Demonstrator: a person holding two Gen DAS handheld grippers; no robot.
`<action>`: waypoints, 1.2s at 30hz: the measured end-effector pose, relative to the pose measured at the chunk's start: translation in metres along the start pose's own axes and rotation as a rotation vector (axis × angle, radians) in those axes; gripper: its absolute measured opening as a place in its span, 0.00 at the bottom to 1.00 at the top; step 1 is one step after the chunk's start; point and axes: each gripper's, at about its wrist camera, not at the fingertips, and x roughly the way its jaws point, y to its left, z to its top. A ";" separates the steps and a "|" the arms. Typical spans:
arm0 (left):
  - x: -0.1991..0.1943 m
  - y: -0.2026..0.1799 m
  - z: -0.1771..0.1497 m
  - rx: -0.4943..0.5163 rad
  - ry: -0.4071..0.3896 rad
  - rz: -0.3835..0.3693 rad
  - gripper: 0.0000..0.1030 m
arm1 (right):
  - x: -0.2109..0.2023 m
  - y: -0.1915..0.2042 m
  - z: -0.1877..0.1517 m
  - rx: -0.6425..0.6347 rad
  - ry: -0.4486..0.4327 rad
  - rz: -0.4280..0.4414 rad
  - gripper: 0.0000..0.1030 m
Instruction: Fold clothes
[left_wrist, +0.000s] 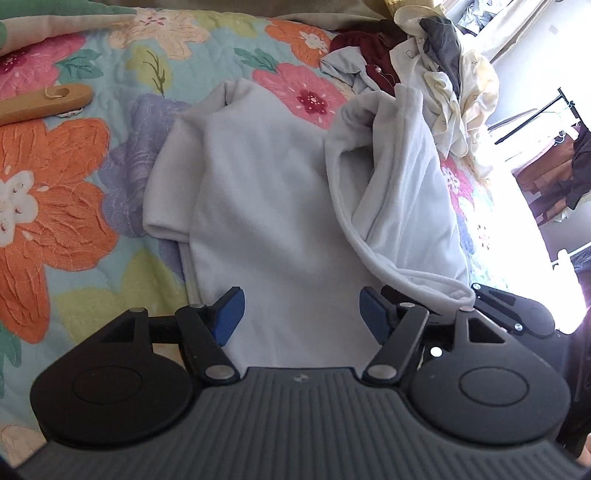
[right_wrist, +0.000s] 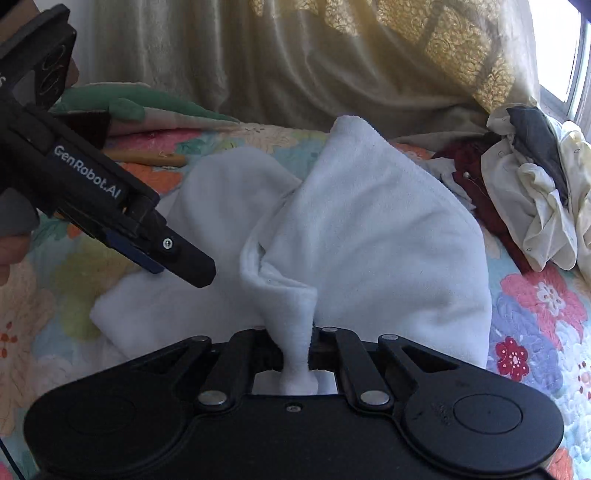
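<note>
Pinching a bunched fold of the white fleece garment, the right gripper lifts it; beside it the left gripper hangs released above the cloth.

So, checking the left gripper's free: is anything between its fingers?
Nothing is pinched. The left gripper stands open above the pale garment, only that cloth showing through the gap, in the left wrist view.
</note>
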 end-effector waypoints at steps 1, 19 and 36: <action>0.001 0.000 0.001 -0.012 -0.004 -0.018 0.67 | -0.004 -0.003 0.001 0.027 -0.011 0.010 0.07; 0.011 -0.028 0.038 0.133 -0.067 -0.138 0.81 | -0.022 -0.017 0.003 0.183 -0.077 0.114 0.08; -0.038 -0.047 0.015 0.372 -0.287 0.112 0.15 | -0.031 0.022 0.036 0.085 -0.134 0.246 0.15</action>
